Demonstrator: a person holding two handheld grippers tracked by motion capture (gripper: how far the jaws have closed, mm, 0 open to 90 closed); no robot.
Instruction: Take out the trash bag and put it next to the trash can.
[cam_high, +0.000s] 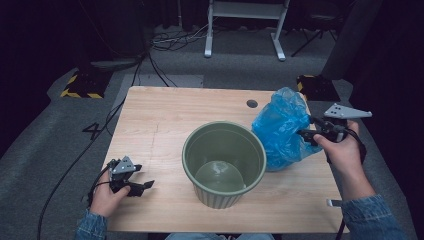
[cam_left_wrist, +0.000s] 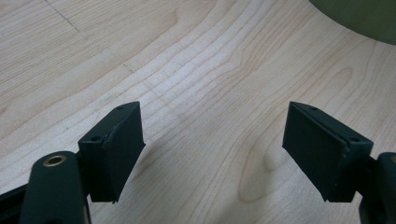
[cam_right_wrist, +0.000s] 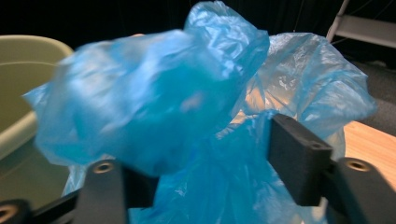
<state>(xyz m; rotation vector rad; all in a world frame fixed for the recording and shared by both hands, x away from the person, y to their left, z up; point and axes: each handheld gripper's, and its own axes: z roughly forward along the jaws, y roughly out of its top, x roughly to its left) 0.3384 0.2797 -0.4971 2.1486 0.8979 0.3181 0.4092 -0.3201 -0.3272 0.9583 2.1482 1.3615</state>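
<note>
A ribbed green bin (cam_high: 220, 197) stands upright in the middle of the wooden table (cam_high: 160, 115). A crumpled blue plastic bag (cam_high: 280, 130) rests on the table against the bin's right side. My right gripper (cam_high: 306, 135) reaches into the bag from the right. In the right gripper view its jaws (cam_right_wrist: 215, 163) stand wide apart with loose folds of the bag (cam_right_wrist: 154, 102) between them, and the bag covers the left jaw's pad. The bin's rim (cam_right_wrist: 28, 60) shows at the left. My left gripper (cam_high: 144, 176) rests near the front left, open over bare wood (cam_left_wrist: 212, 140), with the bin's edge (cam_left_wrist: 359, 18) far right.
A round cable hole (cam_high: 252, 103) sits in the table's far right part. Beyond the table stand a white desk frame (cam_high: 245, 25) and black-and-yellow floor bases (cam_high: 82, 85), with cables on the grey carpet. Bare wood lies left of and behind the bin.
</note>
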